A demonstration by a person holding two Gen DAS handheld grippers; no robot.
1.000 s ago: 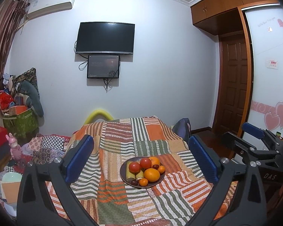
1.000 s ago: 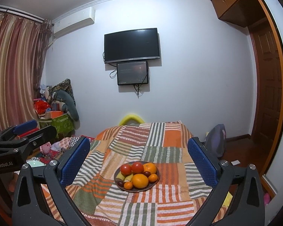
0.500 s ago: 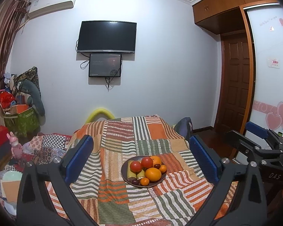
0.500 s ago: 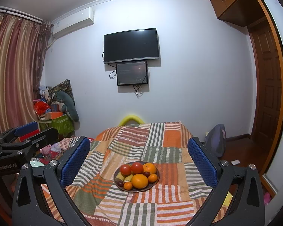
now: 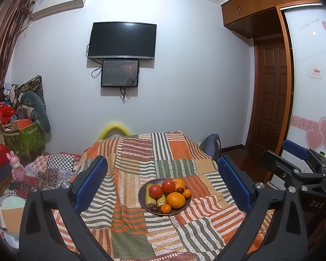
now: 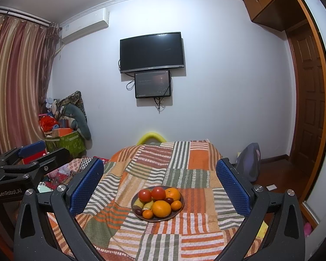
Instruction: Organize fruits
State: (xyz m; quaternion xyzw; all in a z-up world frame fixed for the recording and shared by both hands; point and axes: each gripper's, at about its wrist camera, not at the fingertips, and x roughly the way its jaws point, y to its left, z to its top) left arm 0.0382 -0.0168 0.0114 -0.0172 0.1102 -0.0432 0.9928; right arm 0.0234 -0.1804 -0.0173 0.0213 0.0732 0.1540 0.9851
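Observation:
A dark round plate [image 5: 143, 204] [image 6: 178, 212] sits on a table under a patchwork striped cloth [image 5: 128, 174] [image 6: 197, 174]. On it lie two red tomatoes [image 5: 155, 190] [image 6: 144, 194], two big oranges [image 5: 175, 200] [image 6: 161, 208], small tangerines [image 5: 165, 208], yellow banana pieces [image 5: 149, 198] and dark dates. My left gripper [image 5: 163, 184] is open and empty, held back from the plate and above the cloth. My right gripper [image 6: 159, 187] is open and empty, likewise short of the plate. Each gripper shows at the edge of the other's view [image 5: 293, 163] [image 6: 30, 158].
A TV [image 5: 122, 40] and a smaller screen hang on the far wall. Cluttered boxes, bags and toys [image 5: 21, 130] fill the floor at left. A brown door [image 5: 269, 91] and a wardrobe stand at right. A backpack [image 6: 248, 163] leans by the table's far right corner.
Both views have shifted slightly, the left one a little to the right. The plate and fruit have not moved. Both grippers stay open.

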